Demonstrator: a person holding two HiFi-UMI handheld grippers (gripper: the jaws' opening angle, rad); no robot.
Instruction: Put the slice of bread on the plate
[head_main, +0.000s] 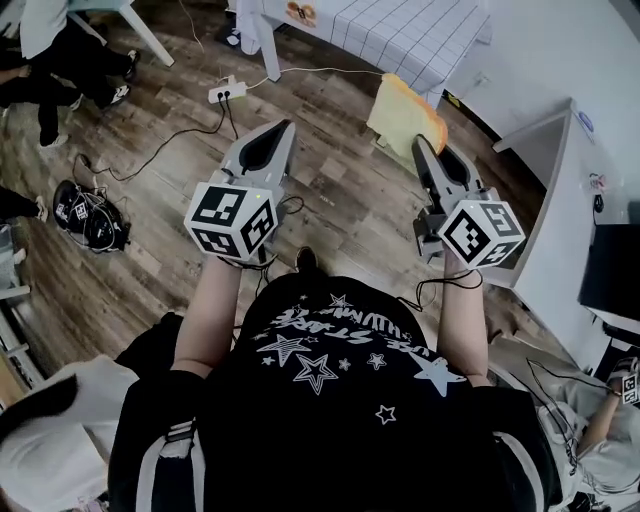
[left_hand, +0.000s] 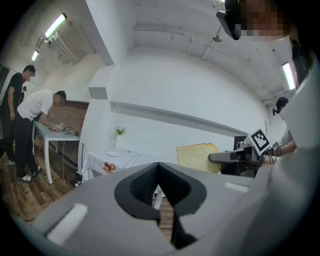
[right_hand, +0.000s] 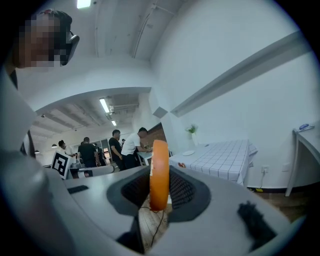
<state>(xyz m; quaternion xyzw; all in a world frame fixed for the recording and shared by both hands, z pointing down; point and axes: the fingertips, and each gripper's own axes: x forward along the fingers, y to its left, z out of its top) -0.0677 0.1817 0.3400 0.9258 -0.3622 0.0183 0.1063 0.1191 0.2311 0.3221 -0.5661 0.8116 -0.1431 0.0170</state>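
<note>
Now | right tool (head_main: 430, 148) clamps bread slice (head_main: 400, 110) edge-on | left tool (left_hand: 159, 166) closed, empty | plate (left_hand: 113, 153) on checked table (left_hand: 132, 159)

Head view looks steeply down on left gripper (head_main: 283, 128) and right gripper (head_main: 432, 148); their 2 close, level views share the checked-cloth table (left_hand: 132, 159).

Pale orange-crusted slice of bread (head_main: 400, 110) upright in right gripper (head_main: 432, 150), white plate (left_hand: 113, 153) on checked table (left_hand: 131, 160)
</note>
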